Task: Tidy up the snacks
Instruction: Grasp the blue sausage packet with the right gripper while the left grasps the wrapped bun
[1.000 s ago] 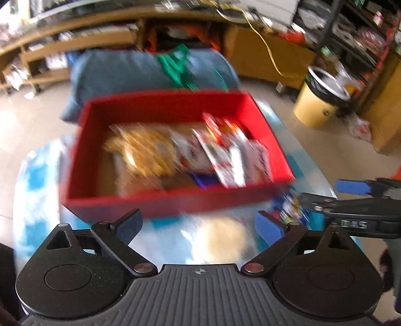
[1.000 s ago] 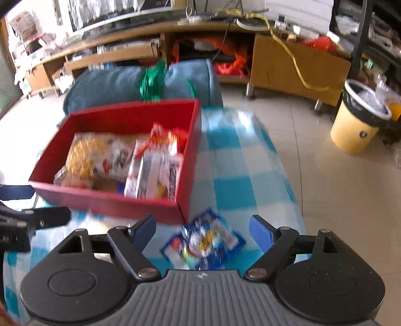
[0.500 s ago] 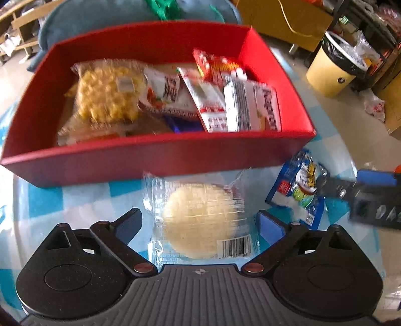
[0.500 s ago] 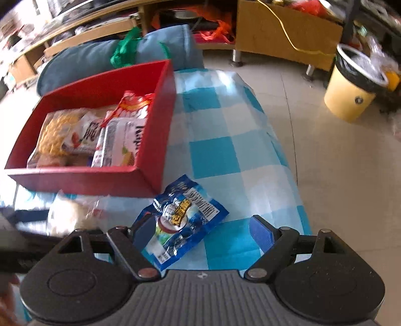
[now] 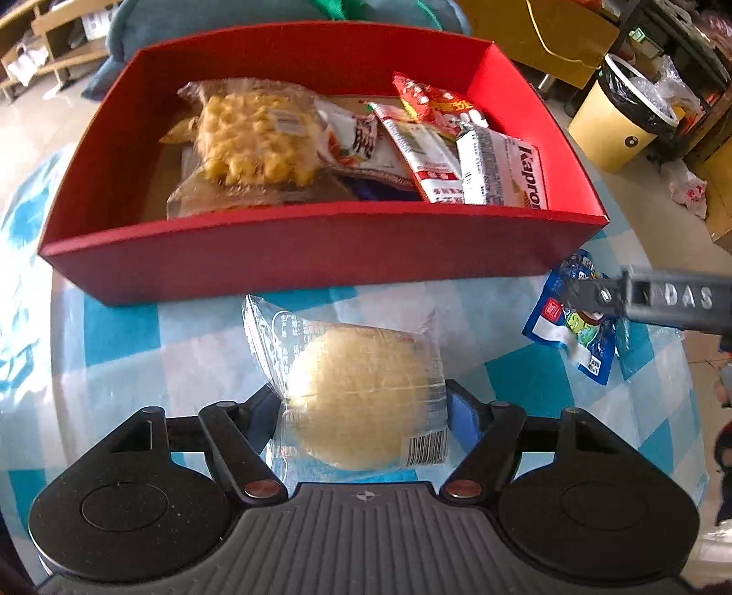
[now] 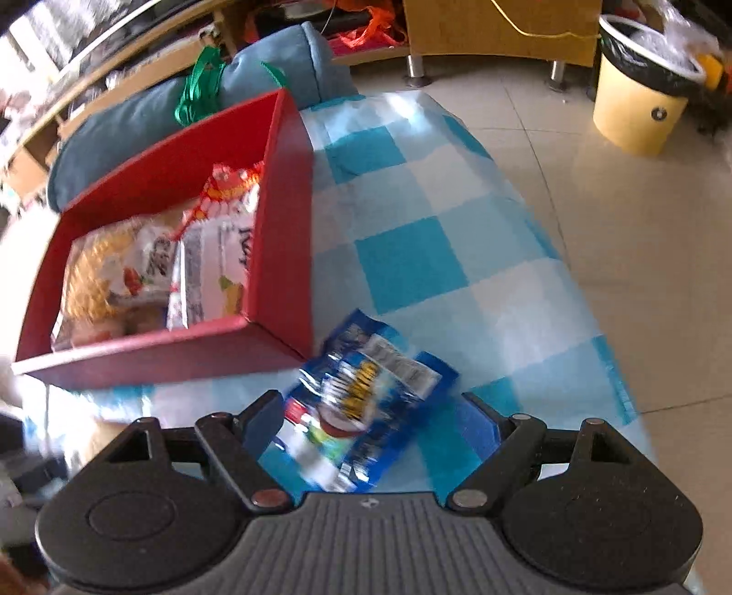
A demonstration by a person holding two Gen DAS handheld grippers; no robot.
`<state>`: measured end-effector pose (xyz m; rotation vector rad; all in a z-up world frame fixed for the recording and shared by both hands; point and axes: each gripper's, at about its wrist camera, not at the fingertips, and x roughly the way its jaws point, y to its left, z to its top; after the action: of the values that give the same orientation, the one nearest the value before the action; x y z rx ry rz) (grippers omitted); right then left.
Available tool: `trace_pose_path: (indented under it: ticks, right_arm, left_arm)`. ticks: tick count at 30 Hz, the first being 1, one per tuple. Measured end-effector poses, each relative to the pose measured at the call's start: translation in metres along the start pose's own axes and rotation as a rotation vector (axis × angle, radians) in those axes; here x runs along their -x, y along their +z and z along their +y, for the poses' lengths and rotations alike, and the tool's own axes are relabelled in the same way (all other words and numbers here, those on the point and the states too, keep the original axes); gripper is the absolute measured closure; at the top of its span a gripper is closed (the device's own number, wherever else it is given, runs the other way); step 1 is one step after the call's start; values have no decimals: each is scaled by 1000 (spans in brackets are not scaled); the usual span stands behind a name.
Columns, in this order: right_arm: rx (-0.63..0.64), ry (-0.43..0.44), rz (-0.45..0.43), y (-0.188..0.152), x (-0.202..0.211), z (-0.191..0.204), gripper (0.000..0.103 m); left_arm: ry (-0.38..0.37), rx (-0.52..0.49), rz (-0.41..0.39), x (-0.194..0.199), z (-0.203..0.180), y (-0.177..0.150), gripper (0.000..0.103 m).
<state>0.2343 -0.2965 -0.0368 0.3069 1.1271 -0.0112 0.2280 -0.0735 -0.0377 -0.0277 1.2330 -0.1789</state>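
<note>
A red box holding several snack packets stands on a blue-checked tablecloth. A round pale bun in clear wrap lies before the box, between the fingers of my left gripper, which has closed in to its sides. A blue snack packet lies by the box's right corner, between the open fingers of my right gripper. The packet and a right finger also show in the left wrist view.
A blue cushion lies behind the box. A yellow bin stands on the tiled floor to the right, near wooden shelving. The table's right edge drops off close to the blue packet.
Both grippers moved down and forward onto their packets. The left fingers narrowed around the bun. The right fingers now straddle the blue packet.
</note>
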Motion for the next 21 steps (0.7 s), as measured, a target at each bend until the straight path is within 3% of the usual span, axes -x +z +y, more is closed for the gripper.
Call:
trace_pose_path:
  ticks: [3, 5, 8, 12, 21]
  right_arm:
    - [-6, -63, -17, 1, -9, 9, 24]
    - [-4, -84, -23, 0, -15, 13, 19]
    - [62, -121, -27, -4, -18, 23, 17]
    - [119, -146, -29, -10, -16, 25, 28]
    - [232, -67, 29, -39, 1, 32, 32]
  left_arm:
    - [-8, 5, 4, 1, 1, 1, 24]
    - [-13, 6, 8, 2, 2, 0, 23]
    - [-22, 2, 14, 1, 1, 0, 23]
    - [-29, 0, 19, 2, 3, -1, 23]
    - [-18, -24, 14, 8, 3, -6, 23]
